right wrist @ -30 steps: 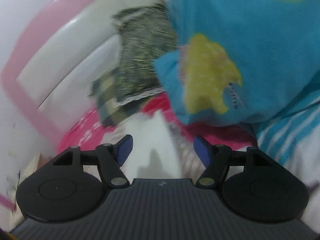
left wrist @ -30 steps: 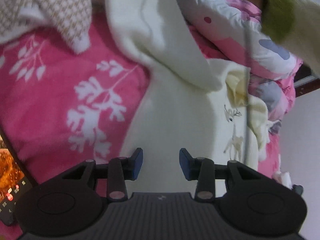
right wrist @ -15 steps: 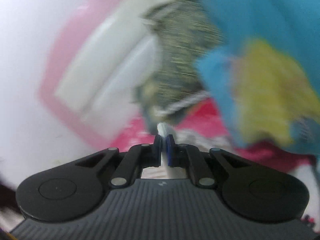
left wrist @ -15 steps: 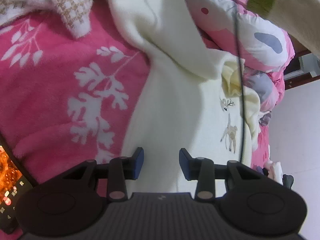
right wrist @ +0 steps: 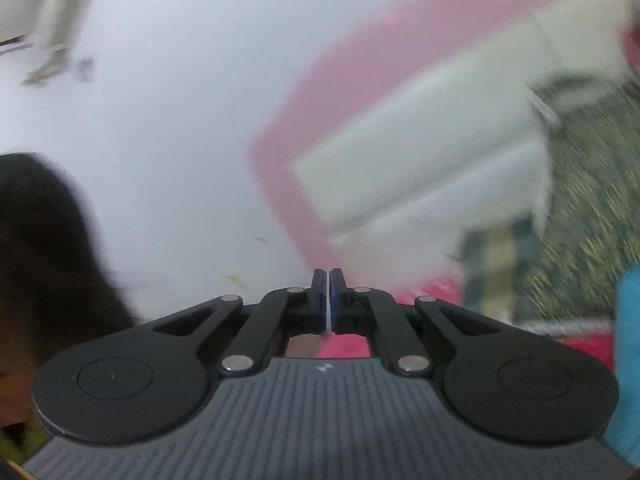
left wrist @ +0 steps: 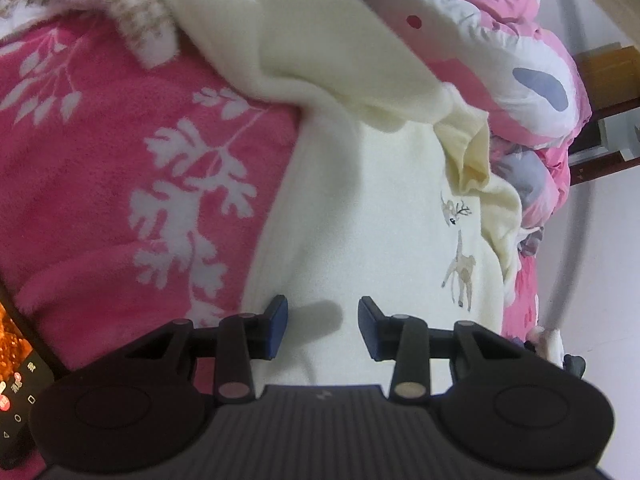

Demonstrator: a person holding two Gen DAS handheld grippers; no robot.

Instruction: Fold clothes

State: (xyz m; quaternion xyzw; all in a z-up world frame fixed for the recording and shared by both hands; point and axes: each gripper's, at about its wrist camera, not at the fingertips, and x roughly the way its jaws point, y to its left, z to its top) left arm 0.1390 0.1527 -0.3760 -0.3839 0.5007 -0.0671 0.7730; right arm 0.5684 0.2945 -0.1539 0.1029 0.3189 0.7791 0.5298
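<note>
- Looking down the left gripper (left wrist: 322, 322): jaws parted with nothing between them, hovering over the lower part of a cream fleece garment (left wrist: 360, 208) with little deer prints.
- Spread flat on a pink blanket with white leaf pattern (left wrist: 120, 184), that garment; upper part bunched and folded over itself, pale yellow lining (left wrist: 468, 152) showing at the fold.
- Lying at top left, a beige-and-white checked cloth (left wrist: 128, 16); piled at right, a pink and white quilt (left wrist: 520, 60); lit phone screen (left wrist: 16, 376) poking in at bottom left.
- Checking the right gripper (right wrist: 329, 300): jaws pressed together, just a thin white sliver visible between the blue pads (right wrist: 318, 300), too thin to tell if it's fabric.
- Pointing roughly level toward a pink and white headboard (right wrist: 400, 152) and pale wall, all blurred; greenish patterned cloth (right wrist: 592, 208) at right.
</note>
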